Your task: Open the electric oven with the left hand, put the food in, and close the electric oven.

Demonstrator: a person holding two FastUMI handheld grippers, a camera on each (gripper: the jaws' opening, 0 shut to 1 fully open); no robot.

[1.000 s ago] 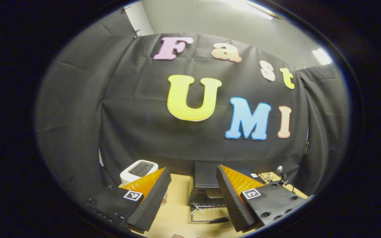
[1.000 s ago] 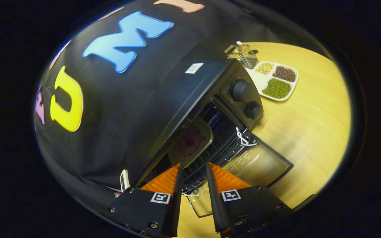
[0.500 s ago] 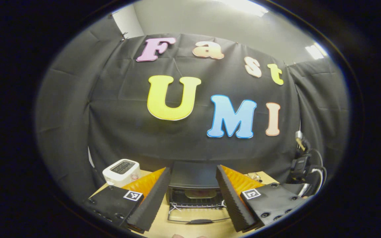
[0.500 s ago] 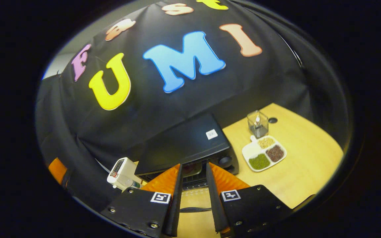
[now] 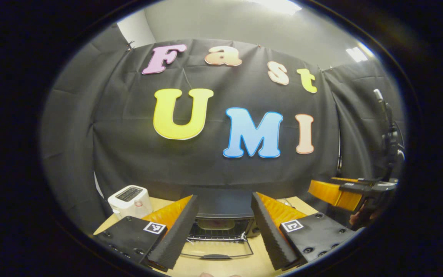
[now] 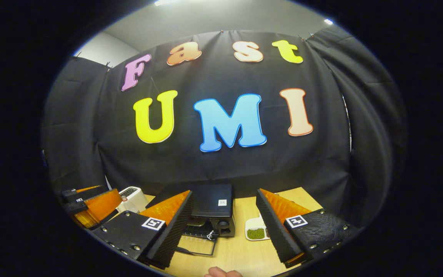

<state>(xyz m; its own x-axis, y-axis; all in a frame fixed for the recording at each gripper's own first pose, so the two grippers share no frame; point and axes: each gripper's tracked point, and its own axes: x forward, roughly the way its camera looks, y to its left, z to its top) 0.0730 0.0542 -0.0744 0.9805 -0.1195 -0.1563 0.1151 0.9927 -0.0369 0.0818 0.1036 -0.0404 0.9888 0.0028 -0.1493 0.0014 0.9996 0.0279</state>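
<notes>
Matt black oven (image 6: 210,204), glass door (image 5: 217,249), pale wood table (image 6: 240,252), glossy white toaster (image 5: 129,200)

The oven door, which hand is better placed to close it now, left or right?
Left, probably. In the left gripper view the open fingers frame the oven squarely, its dropped door straight ahead. In the right gripper view the oven sits off to the left gripper's side, and the task assigns opening to the left.

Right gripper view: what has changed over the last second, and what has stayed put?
The right gripper pulled back from the oven mouth, levelled out and spread its fingers wide; they had been nearly shut. The left gripper drifted back slightly, fingers open as before. The oven door stays down, with the plate inside.
</notes>
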